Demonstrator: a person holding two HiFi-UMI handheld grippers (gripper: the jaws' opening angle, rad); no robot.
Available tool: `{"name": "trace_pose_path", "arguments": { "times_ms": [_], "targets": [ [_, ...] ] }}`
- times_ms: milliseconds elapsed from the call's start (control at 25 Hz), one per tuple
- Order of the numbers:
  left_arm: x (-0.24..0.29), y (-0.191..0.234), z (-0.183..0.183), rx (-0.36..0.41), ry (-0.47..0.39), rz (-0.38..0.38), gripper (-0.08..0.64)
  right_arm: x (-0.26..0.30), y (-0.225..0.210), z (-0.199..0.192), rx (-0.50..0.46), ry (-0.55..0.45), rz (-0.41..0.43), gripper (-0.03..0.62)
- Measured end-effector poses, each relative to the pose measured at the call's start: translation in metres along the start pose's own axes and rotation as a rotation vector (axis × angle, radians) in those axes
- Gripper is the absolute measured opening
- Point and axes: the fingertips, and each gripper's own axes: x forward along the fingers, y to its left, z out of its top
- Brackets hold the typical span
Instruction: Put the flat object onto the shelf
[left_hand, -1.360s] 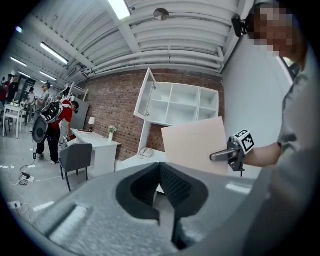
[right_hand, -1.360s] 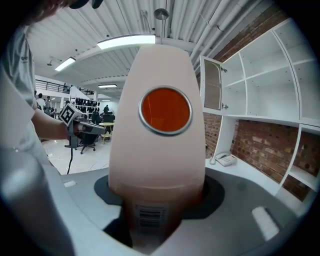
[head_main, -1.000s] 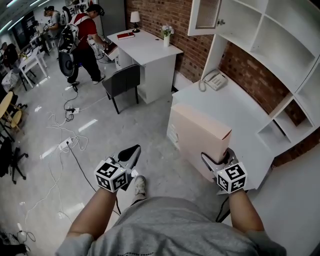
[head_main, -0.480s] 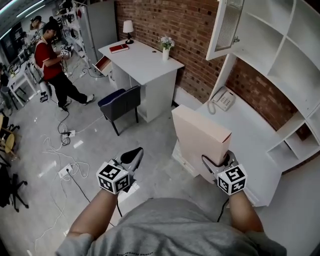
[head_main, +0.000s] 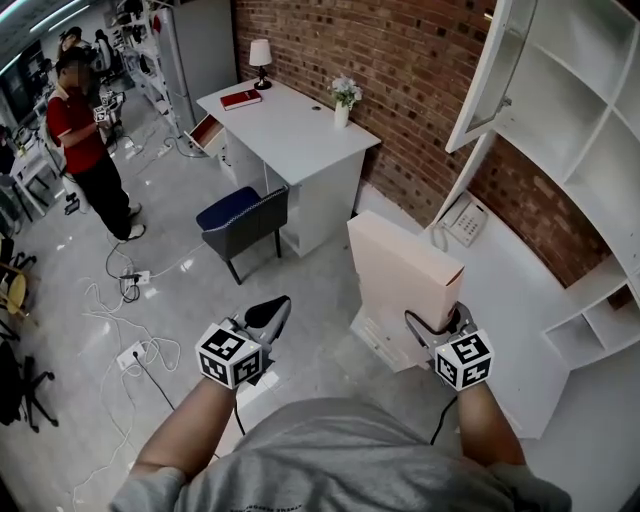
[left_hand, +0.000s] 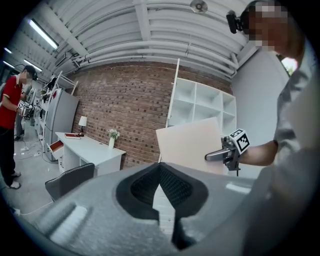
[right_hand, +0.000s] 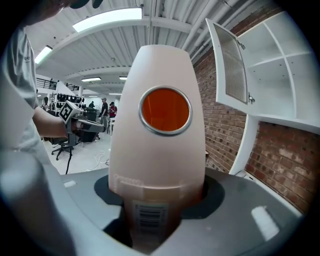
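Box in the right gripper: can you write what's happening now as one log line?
right gripper: shut on flat box | left gripper: shut, empty | flat box: upright, not on shelf yet

The person wore a light grey T-shirt (head_main: 330, 455) with short sleeves that left the forearms bare. The left gripper (head_main: 272, 308) and right gripper (head_main: 432, 325) had matte grey bodies, and their jaws were lined with black ribbed pads (left_hand: 176, 189). Each carried a white cube printed with black square markers: the left cube (head_main: 229, 354) at 7 o'clock in the head view, the right cube (head_main: 463, 360) at 5 o'clock. A thin black cable (head_main: 437, 432) ran from the right gripper toward 6 o'clock.
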Motion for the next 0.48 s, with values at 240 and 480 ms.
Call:
{"name": "trace_pose_path", "arguments": {
  "times_ms": [240,480],
  "targets": [
    [0.038,0.028,0.008,-0.016,0.009,0.067,-0.002,0.045,-0.042,0.011,0.004,-0.002,0.055,0.278],
    [0.101,0.050,0.019,-0.050,0.011,0.194,-0.002,0.101,-0.110,0.021,-0.012,-0.007,0.165,0.278]
  ]
}}
